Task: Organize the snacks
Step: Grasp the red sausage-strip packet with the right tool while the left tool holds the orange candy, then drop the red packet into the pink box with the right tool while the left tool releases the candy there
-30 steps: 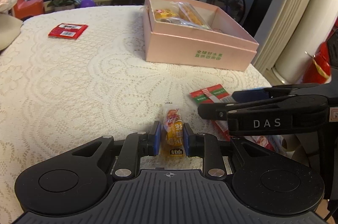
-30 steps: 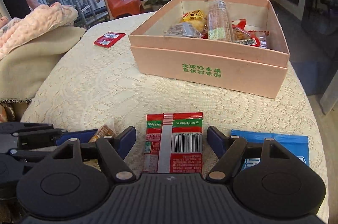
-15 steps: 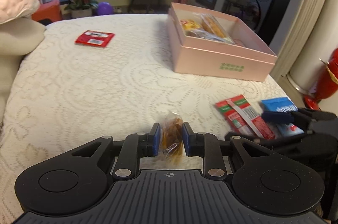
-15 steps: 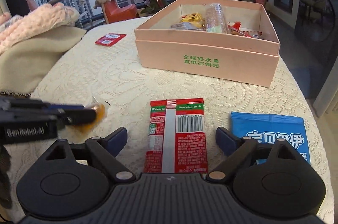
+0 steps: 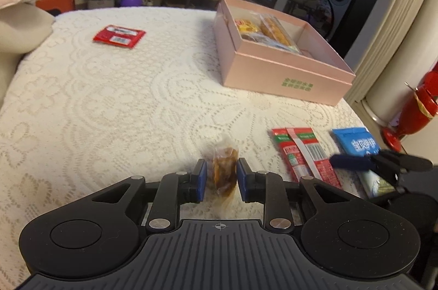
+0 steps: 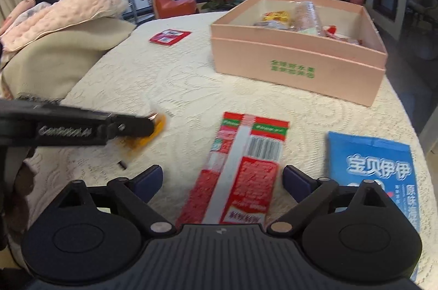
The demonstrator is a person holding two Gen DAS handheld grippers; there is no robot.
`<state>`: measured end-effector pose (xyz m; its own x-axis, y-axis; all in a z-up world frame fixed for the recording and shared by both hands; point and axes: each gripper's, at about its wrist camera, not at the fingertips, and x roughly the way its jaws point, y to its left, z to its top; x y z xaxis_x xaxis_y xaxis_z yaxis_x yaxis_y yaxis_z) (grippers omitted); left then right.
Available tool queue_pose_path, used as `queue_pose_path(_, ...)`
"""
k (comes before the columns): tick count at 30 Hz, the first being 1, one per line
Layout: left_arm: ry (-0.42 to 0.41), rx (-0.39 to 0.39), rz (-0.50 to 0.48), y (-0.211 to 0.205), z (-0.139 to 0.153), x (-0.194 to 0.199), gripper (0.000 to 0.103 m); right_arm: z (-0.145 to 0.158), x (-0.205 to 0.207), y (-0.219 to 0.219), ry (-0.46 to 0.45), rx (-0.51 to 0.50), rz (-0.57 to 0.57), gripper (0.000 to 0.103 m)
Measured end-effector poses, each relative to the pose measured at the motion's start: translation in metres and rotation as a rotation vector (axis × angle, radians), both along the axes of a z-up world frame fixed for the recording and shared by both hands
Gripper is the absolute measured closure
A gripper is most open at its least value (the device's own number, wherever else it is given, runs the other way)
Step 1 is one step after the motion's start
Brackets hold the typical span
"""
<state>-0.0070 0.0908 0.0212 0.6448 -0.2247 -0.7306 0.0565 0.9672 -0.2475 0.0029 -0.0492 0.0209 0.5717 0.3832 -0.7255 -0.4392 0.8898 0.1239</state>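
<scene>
Lace tablecloth (image 5: 109, 104) under left gripper (image 5: 221, 176) pinching brown snack (image 5: 223, 171), right gripper (image 6: 221, 177) agape, empty.

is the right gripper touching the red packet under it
Apart. In the right wrist view the right gripper stands open, and cloth shows between each blue pad and the red packet lying flat on the table.

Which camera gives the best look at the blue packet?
The right wrist view: the blue packet lies close, its print legible. The left wrist view shows it small, partly behind the right gripper.
</scene>
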Motion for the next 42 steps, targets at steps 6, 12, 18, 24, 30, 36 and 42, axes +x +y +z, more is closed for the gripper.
queue_pose_path(6, 0.004, 0.040, -0.008, -0.006, -0.002, -0.002, 0.076, 0.003, 0.009, 0.002, -0.049, -0.076, -0.035, 0.047)
queue_pose_path(12, 0.005, 0.070, -0.013, -0.010, -0.001, 0.001, 0.076, 0.012, 0.003, -0.005, -0.056, -0.049, -0.021, 0.054)
queue_pose_path(18, 0.005, 0.092, -0.018, -0.013, -0.001, 0.004, 0.076, 0.032, -0.002, -0.015, -0.100, -0.004, -0.033, 0.055)
queue_pose_path(24, -0.005, 0.078, -0.021, -0.012, 0.001, 0.001, 0.079, 0.057, -0.003, -0.037, -0.148, 0.065, -0.079, 0.056)
queue_pose_path(30, -0.117, -0.019, -0.061, -0.017, 0.040, 0.003, 0.079, 0.068, -0.002, -0.066, -0.176, 0.100, -0.155, 0.056)
queue_pose_path(36, -0.319, -0.113, -0.126, -0.035, 0.128, 0.063, 0.077, 0.070, 0.004, -0.079, -0.167, 0.151, -0.187, 0.056)
queue_pose_path(42, -0.286, -0.132, -0.096, -0.027, 0.130, 0.132, 0.075, 0.073, 0.006, -0.079, -0.183, 0.124, -0.191, 0.056)
